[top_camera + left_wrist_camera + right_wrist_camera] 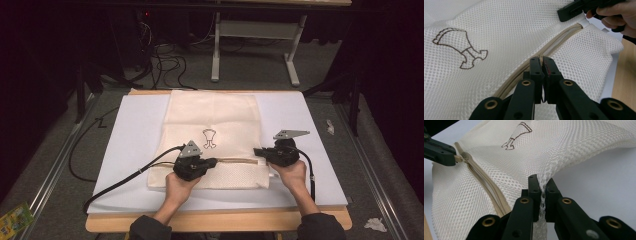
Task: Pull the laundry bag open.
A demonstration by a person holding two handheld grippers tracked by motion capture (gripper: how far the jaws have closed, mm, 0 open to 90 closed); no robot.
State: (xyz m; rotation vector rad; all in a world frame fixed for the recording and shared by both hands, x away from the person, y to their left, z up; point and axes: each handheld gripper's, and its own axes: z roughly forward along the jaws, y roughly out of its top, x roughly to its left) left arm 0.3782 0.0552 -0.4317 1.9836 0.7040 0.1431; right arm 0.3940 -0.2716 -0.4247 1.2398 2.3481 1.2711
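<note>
high view: looked forward and down from above the person's side, far off, whole table (310, 120) | left gripper view: close along its jaws, over the bag (499, 37) | right gripper view: close, likewise | shared: zipper (559, 41)

A cream mesh laundry bag (212, 117) lies flat near the middle of the table, its long side running from near to far. A beige zipper (237, 160) crosses its near part from left to right. A small brown outline figure (210, 138) marks its centre.
</note>
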